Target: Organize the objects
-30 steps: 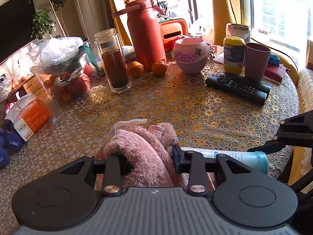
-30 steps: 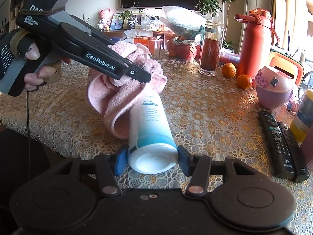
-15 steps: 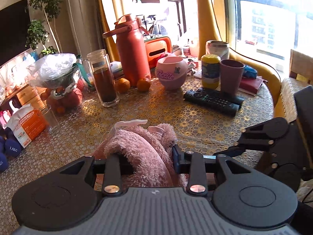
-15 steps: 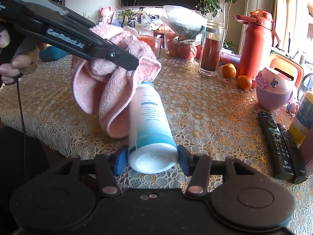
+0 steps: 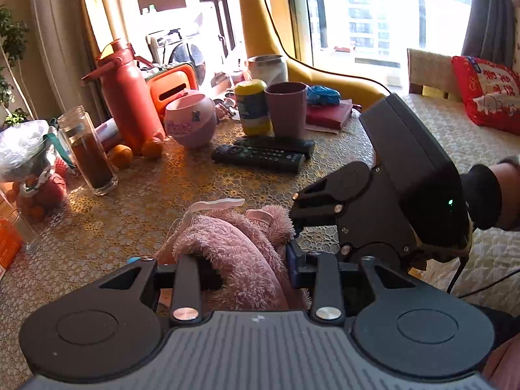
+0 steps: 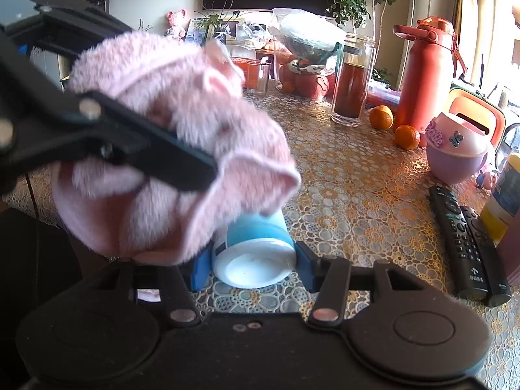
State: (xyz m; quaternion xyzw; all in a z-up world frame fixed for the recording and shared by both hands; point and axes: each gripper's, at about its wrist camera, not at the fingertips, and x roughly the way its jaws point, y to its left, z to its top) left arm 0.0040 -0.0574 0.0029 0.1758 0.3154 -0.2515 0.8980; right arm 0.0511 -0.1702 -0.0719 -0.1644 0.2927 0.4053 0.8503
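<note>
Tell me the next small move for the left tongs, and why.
Probably carry the pink fluffy cloth clear, toward open tablecloth. The left tongs grip it, and it drapes over the blue-capped tube that the right tongs hold.

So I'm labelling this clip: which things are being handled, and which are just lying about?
In hand:
pink fluffy cloth, in the left gripper
blue-and-white tube, in the right gripper

Lying about:
two remotes
red flask
pink Barbie pot
oranges
</note>
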